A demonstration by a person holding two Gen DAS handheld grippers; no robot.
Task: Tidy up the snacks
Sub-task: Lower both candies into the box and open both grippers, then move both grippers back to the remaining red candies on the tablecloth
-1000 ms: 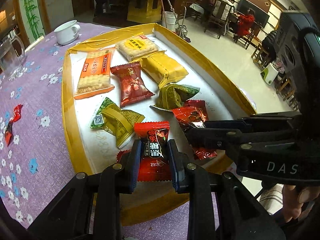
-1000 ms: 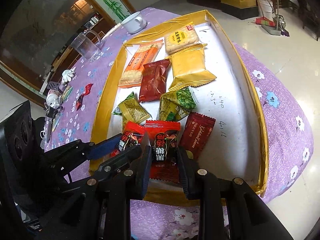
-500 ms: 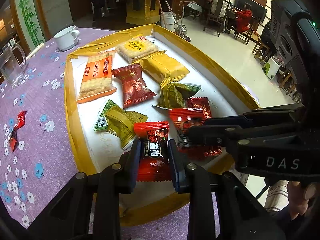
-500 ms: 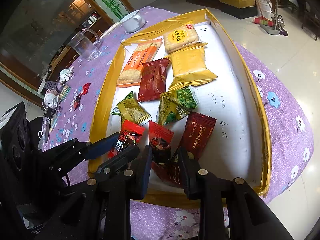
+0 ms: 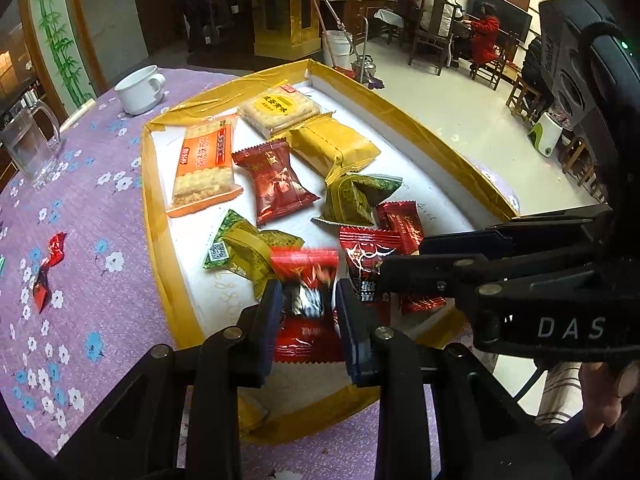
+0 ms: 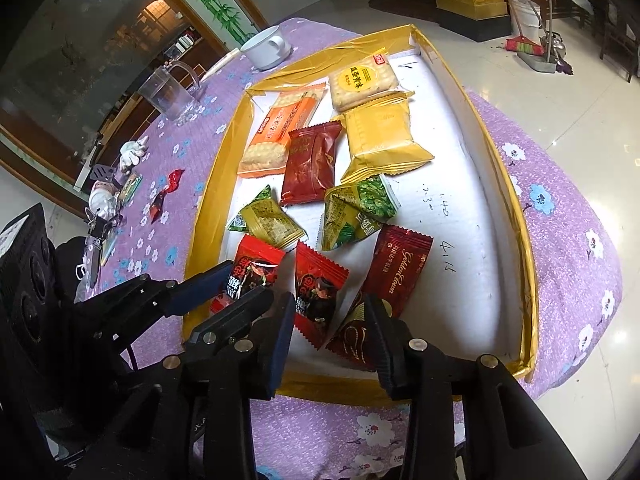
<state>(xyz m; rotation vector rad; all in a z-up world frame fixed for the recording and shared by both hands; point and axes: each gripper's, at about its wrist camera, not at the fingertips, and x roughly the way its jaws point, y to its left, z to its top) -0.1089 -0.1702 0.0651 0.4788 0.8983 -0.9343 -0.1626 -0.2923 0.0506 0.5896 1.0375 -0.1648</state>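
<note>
The right gripper (image 6: 326, 318) is opening, its red candy packet (image 6: 318, 290) dropped loose onto the tray's (image 6: 516, 208) near end; the left gripper (image 5: 306, 306) still pinches another red packet (image 5: 306, 280).

Far left on the purple flowered tablecloth (image 6: 560, 216) sits a white ceramic cup (image 5: 141, 89), a clear plastic jug (image 6: 170, 94) nearer, and people seated at a wooden table (image 5: 444, 12) far right.

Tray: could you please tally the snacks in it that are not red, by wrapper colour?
Orange packet: 1
Clear cracker packet: 1
Yellow packet: 1
Green packets: 2
Total: 5
</note>
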